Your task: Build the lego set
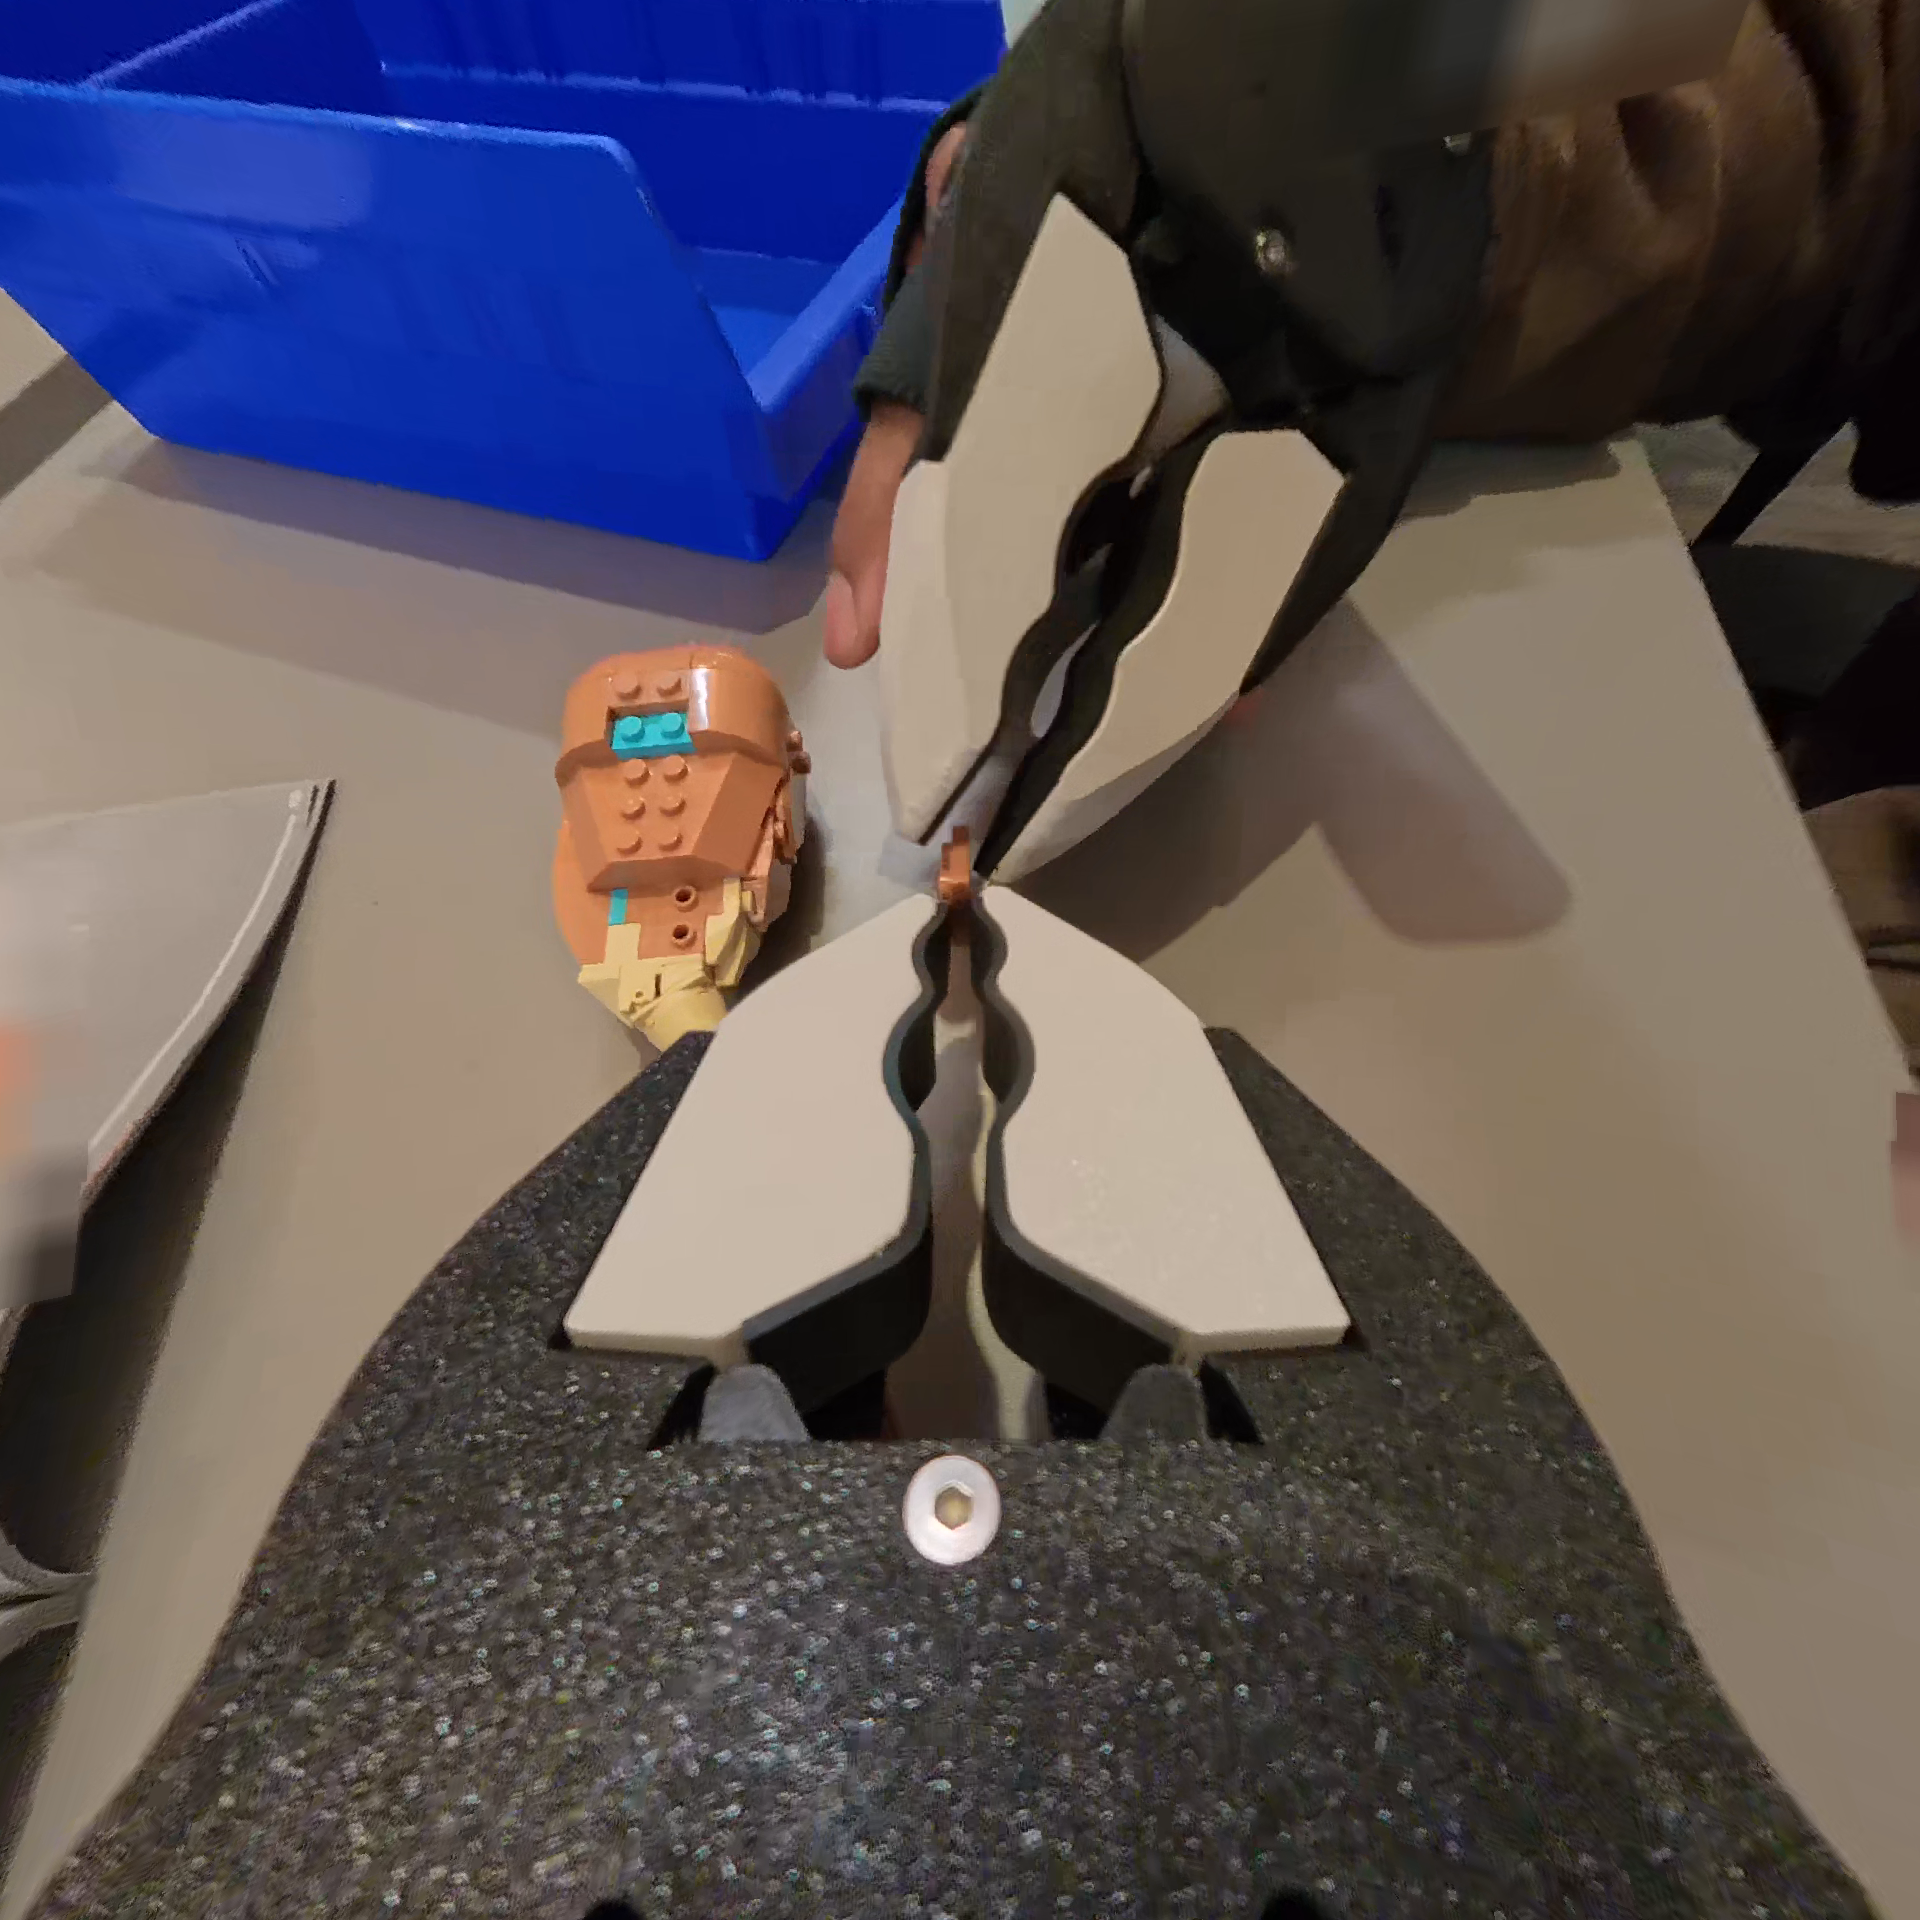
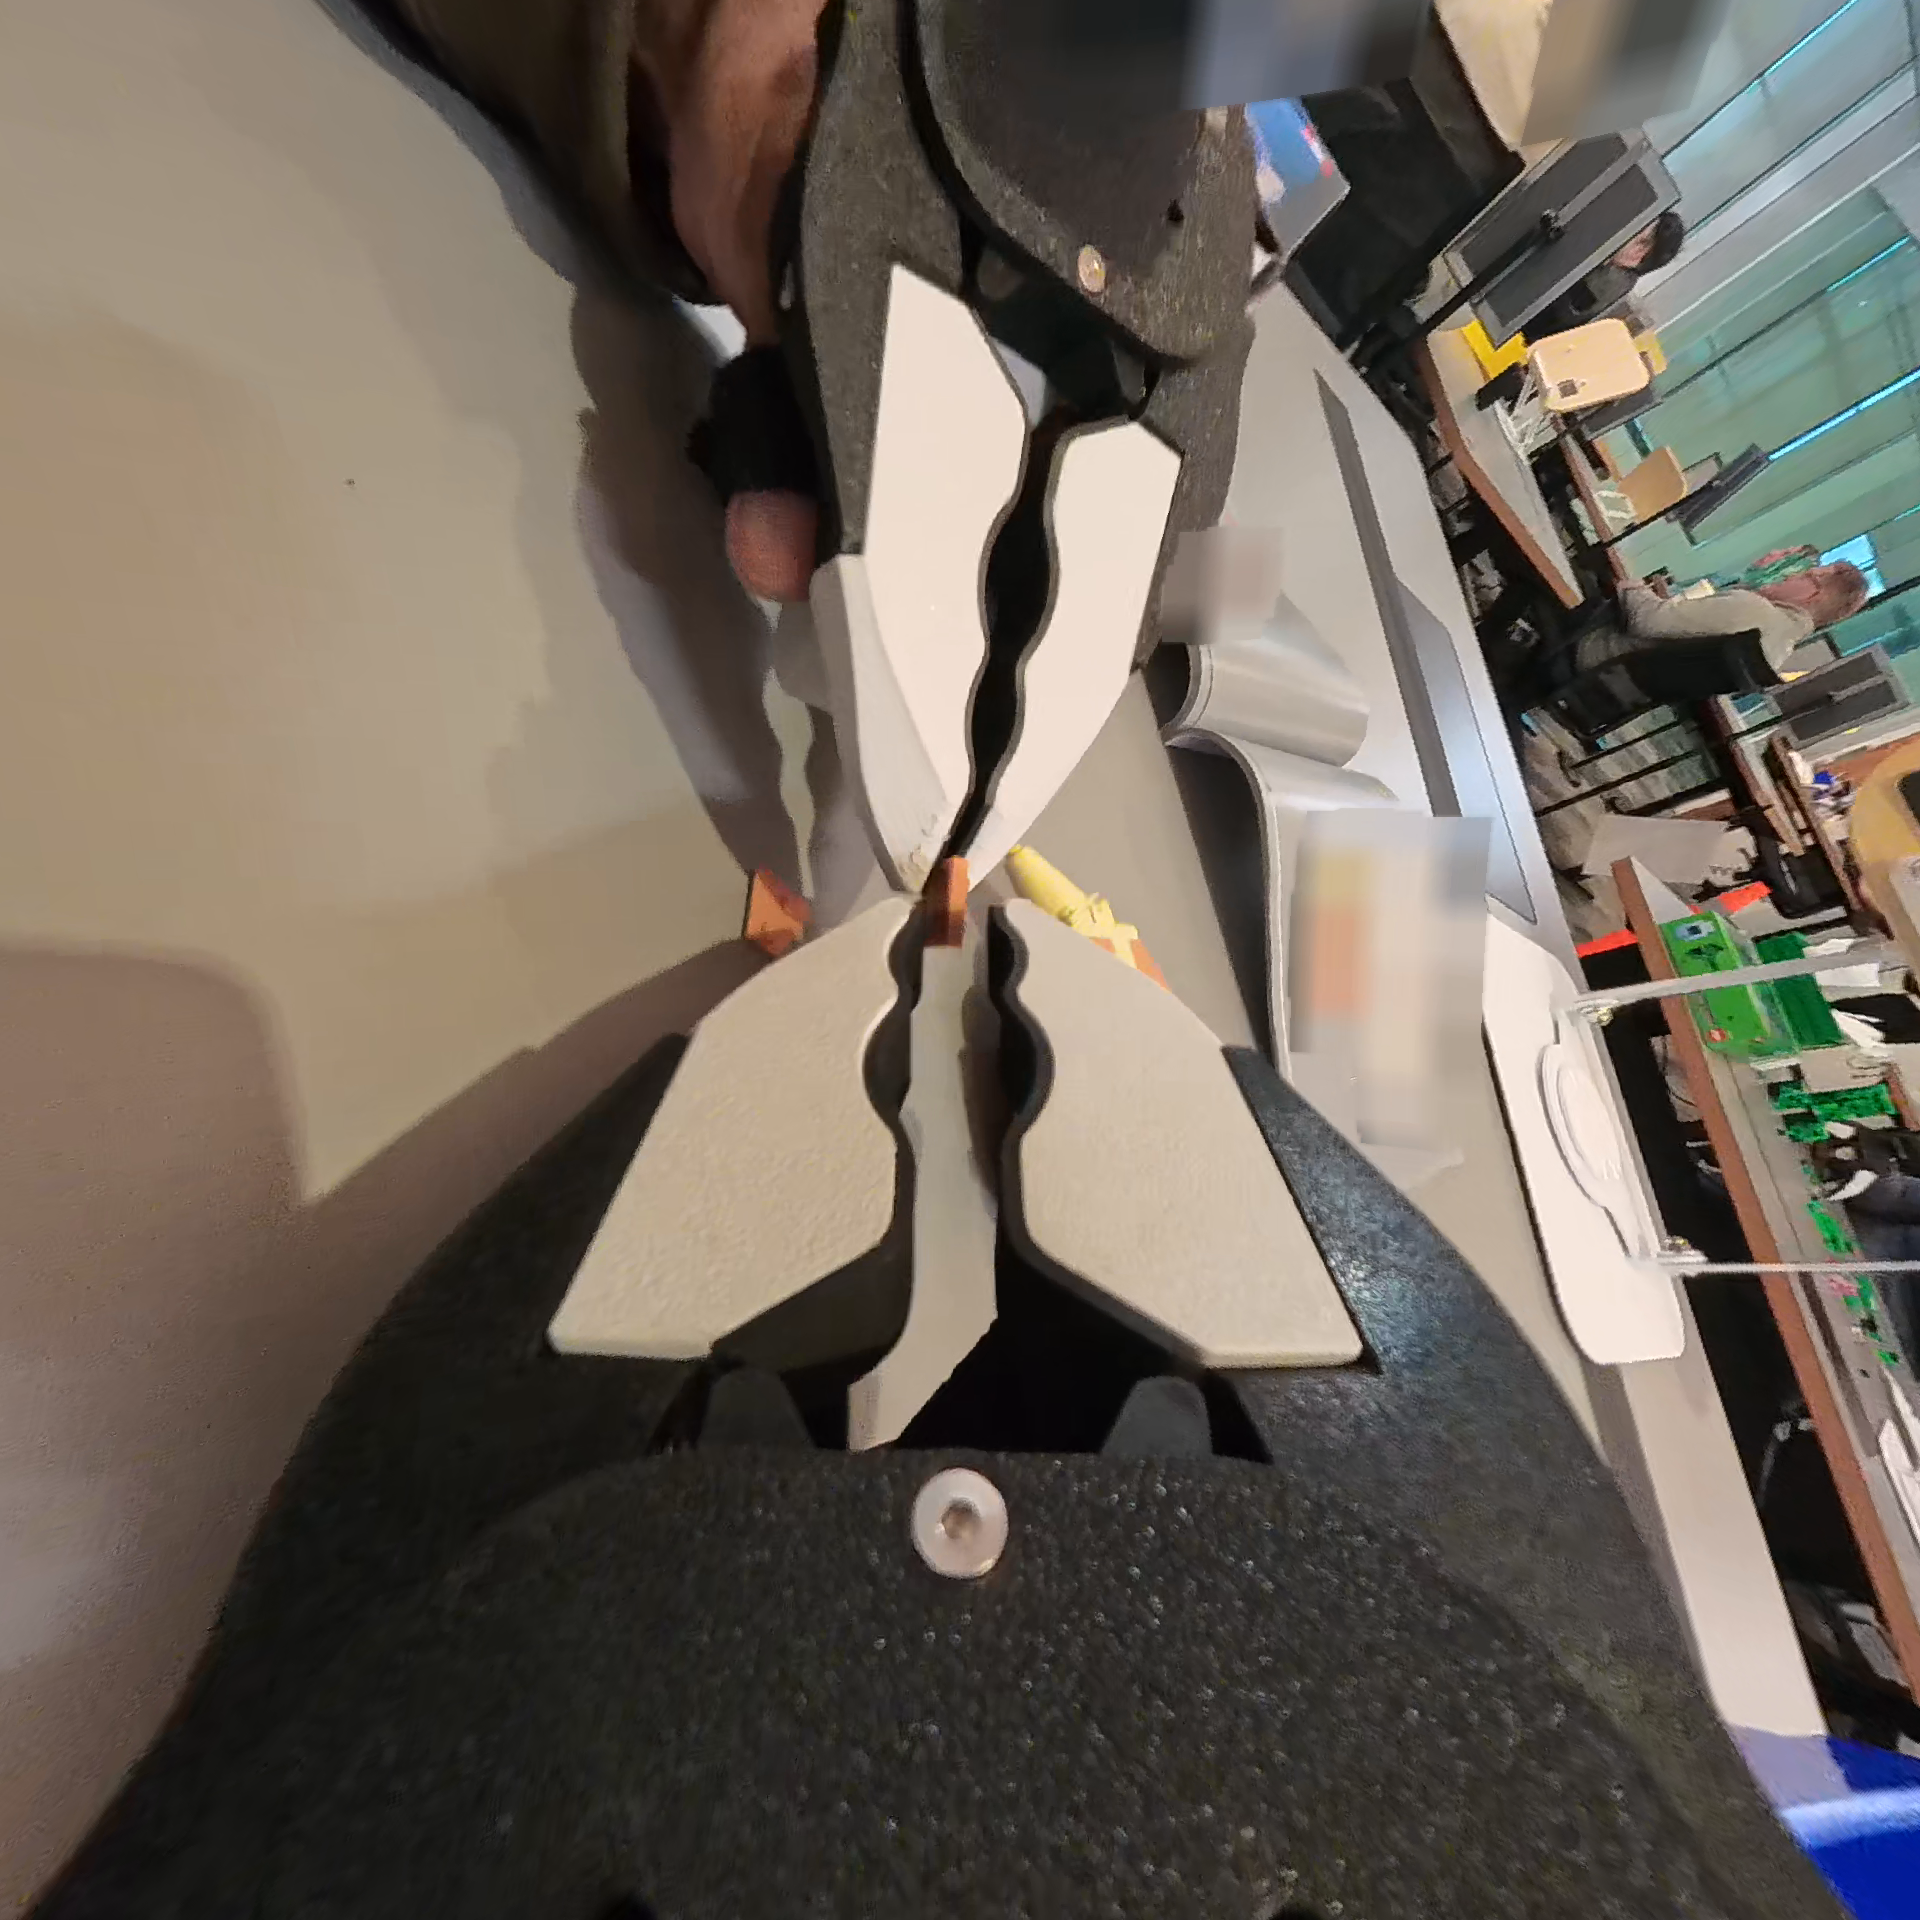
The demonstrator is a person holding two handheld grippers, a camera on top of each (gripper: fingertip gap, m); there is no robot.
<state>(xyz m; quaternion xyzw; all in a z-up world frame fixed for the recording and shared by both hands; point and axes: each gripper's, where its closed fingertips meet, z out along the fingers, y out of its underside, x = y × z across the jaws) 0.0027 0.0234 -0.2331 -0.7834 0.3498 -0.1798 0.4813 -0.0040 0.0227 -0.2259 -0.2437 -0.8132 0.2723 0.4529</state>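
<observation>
left tool (image 1: 956, 914) pinching one small orange brick (image 1: 954, 868) tip-to-tip with right tool (image 2: 948, 914), also gripping it | one orange-tan lego build (image 1: 670, 831) lying at 10 o'clock on counter (image 1: 1455, 1039) — one blue bin (image 1: 416, 312) at 11 | second loose orange brick (image 2: 774, 914) lying at 9 o'clock

My work surface was a grey table (image 1: 1455, 1039). On it lay a blue bin (image 1: 436, 312), a part-built orange lego model (image 1: 665, 831), a grey booklet (image 1: 156, 935) and a loose orange brick (image 2: 774, 914).

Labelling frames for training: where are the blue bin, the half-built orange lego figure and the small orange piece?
blue bin (image 1: 436, 343), left wrist view, front wall.
lego figure (image 1: 665, 821), left wrist view, studded back.
small orange piece (image 2: 948, 896), right wrist view, its side.
</observation>
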